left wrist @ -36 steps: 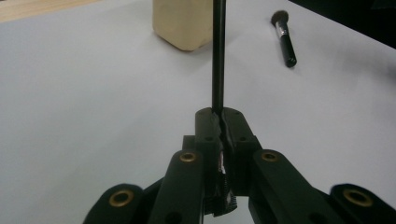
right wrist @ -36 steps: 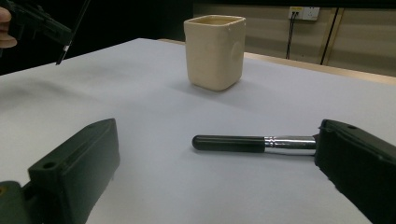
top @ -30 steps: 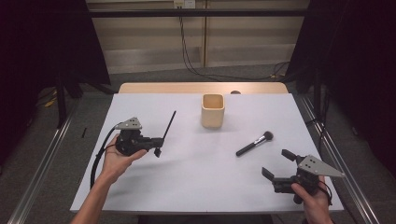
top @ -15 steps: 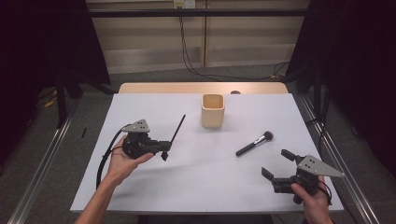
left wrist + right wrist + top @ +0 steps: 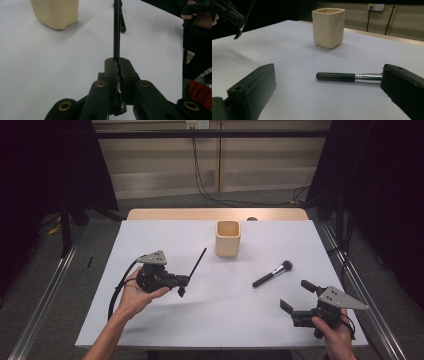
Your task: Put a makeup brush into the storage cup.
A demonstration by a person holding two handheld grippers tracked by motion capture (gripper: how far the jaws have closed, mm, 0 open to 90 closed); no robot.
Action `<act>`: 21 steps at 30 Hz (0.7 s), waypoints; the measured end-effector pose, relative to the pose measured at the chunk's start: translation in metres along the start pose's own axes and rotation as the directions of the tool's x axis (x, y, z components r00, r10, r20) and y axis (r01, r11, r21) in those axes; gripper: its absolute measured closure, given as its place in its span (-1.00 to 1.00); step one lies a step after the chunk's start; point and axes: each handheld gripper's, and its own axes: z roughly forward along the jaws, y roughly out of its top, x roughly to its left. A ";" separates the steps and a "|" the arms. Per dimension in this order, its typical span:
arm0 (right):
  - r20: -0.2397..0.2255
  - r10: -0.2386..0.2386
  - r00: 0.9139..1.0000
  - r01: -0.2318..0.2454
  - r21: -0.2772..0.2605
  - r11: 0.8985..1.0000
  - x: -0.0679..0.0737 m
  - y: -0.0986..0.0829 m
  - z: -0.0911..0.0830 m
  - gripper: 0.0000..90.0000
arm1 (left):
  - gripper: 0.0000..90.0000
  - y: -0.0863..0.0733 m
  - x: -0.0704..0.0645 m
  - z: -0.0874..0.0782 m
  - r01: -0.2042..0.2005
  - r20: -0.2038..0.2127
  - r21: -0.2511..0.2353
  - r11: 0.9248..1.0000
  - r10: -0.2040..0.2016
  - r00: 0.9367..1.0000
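Left claw [image 5: 182,285] clamps the thin black brush [image 5: 196,264] low, tip angled toward the beige cup [image 5: 228,238]; right claw [image 5: 296,297] waits wide open beside the makeup brush [image 5: 272,273].

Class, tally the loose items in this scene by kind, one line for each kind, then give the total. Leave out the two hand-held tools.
Thin black brushes, held in the left tool: 1
Makeup brushes lying on the table: 1
Cream square cups: 1
Total: 3
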 end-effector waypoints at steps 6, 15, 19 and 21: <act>-0.007 -0.002 1.000 0.002 0.000 1.000 0.000 0.000 0.000 -1.00 | 0.91 0.005 -0.009 0.005 -0.014 0.025 0.025 1.000 0.013 1.000; -0.010 -0.001 1.000 0.001 -0.002 1.000 0.000 0.000 0.000 -1.00 | 0.91 0.013 -0.020 0.013 -0.044 0.062 0.068 0.997 0.040 0.997; -0.012 -0.006 1.000 0.006 -0.001 1.000 0.001 0.000 0.000 -1.00 | 0.91 0.014 -0.024 0.017 -0.055 0.083 0.087 0.995 0.048 0.995; -0.013 -0.006 1.000 0.006 0.000 1.000 0.001 0.000 0.000 -1.00 | 0.91 0.016 -0.026 0.017 -0.063 0.092 0.098 0.993 0.054 0.994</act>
